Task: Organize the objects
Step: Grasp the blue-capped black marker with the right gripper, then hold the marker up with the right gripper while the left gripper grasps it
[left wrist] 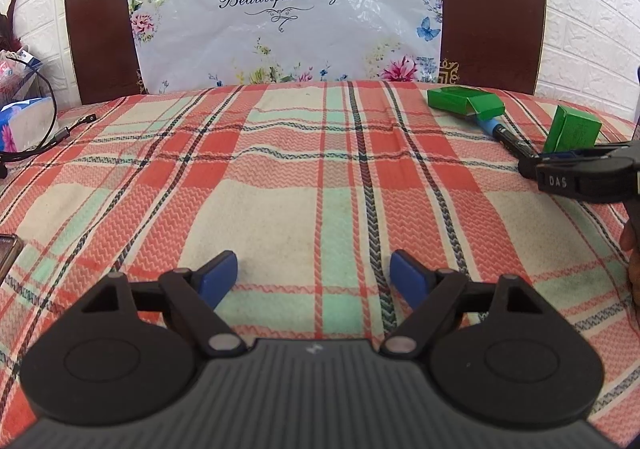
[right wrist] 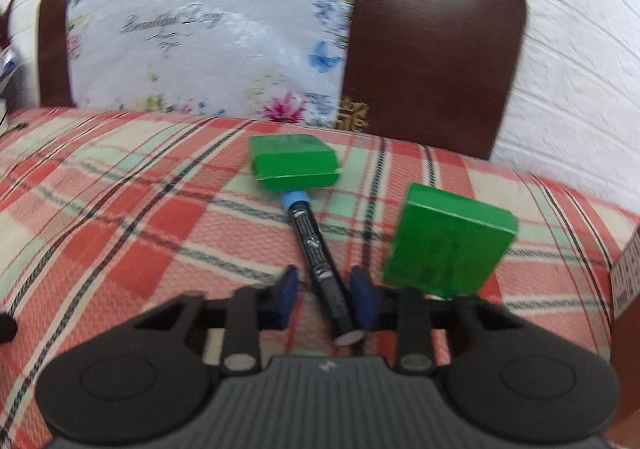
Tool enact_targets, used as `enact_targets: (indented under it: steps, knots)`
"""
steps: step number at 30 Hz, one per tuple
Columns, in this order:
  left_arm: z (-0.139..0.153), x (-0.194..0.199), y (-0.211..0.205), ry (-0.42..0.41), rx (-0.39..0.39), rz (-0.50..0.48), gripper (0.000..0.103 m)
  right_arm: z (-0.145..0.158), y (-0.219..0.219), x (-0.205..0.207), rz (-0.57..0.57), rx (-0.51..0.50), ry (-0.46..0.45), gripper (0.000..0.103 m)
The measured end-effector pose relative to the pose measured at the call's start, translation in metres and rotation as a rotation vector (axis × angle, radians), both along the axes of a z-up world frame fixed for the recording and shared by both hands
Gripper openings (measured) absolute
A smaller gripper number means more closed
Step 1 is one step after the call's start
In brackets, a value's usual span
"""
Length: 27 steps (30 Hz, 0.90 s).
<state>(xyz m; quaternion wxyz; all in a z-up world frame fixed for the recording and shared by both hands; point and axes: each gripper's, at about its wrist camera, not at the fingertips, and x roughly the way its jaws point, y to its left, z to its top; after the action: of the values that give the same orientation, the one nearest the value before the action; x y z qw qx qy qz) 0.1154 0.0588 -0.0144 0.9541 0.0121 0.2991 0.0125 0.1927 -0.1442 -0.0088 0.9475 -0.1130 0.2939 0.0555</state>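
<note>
A black marker with a blue cap (right wrist: 316, 253) lies on the plaid cloth, its cap end against an open green box (right wrist: 294, 163). A second green box (right wrist: 446, 245) stands tilted just right of it. My right gripper (right wrist: 325, 295) straddles the marker's rear end, fingers partly open, one pad each side, not clamped. In the left wrist view the marker (left wrist: 506, 135), open box (left wrist: 464, 103), second box (left wrist: 572, 129) and right gripper (left wrist: 532, 165) sit at the far right. My left gripper (left wrist: 314, 277) is open and empty over the cloth's middle.
A plaid cloth (left wrist: 280, 189) covers the surface. A brown headboard with a floral plastic sheet (left wrist: 280, 17) stands behind. A black cable (left wrist: 60, 137) and tissue pack (left wrist: 24, 121) lie at far left. A dark object (left wrist: 8, 253) sits at the left edge.
</note>
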Motion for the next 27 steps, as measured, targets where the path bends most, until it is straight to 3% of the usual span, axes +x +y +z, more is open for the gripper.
enact_targets:
  steps: [8, 15, 21, 27]
  knots:
    - [0.000, 0.000, 0.000, -0.001, 0.000, 0.000, 0.085, 0.004, 0.001, -0.029, 0.022, 0.059, 0.020, 0.018]
    - [0.000, -0.001, 0.000, -0.001, 0.001, 0.000, 0.085, 0.006, 0.000, -0.102, 0.098, 0.160, 0.069, 0.018]
    - [0.000, -0.001, 0.000, -0.001, 0.002, 0.000, 0.085, 0.008, 0.010, -0.166, 0.177, 0.154, 0.063, 0.018]
    - [0.001, -0.001, 0.000, 0.000, 0.006, 0.002, 0.086, 0.007, 0.012, -0.171, 0.184, 0.148, 0.046, 0.020]
